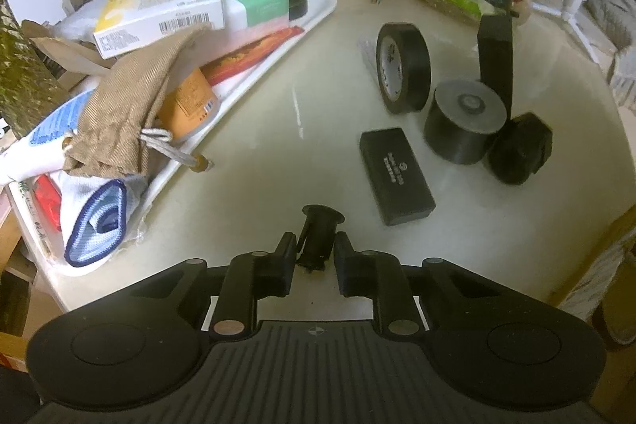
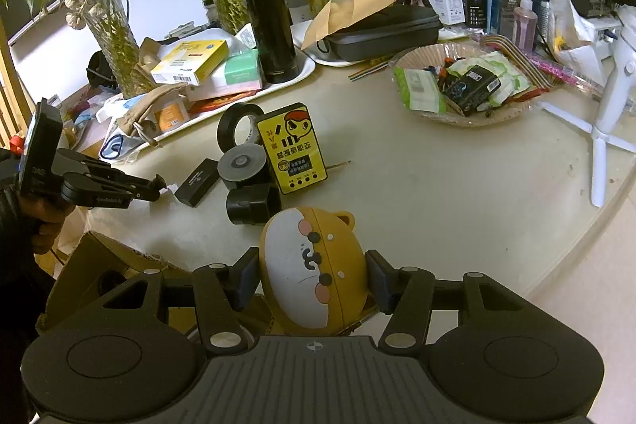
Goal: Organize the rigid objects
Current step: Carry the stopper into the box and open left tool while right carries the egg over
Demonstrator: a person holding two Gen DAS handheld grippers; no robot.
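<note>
My left gripper (image 1: 316, 245) is shut on a small black flanged plug (image 1: 320, 225) just above the cream tabletop (image 1: 278, 153). Ahead and to its right stand a flat black box (image 1: 395, 175), a black cylinder with a grey top (image 1: 463, 124), an upright roll of black tape (image 1: 401, 66) and a black blocky part (image 1: 518, 153). My right gripper (image 2: 314, 277) is shut on a yellow and white bear-faced case (image 2: 314, 265), held over the table's near edge. In the right wrist view the left gripper (image 2: 161, 183) sits at the left, beside the flat black box (image 2: 197, 181).
A yellow box with a cartoon face (image 2: 292, 148) stands upright behind the cylinder. A white tray (image 1: 254, 74) piled with boxes, a cloth pouch and a black flask (image 2: 270, 18) runs along the left. A basket of packets (image 2: 461, 114), a white tripod (image 2: 608, 114) and a cardboard box (image 2: 99, 265) are nearby.
</note>
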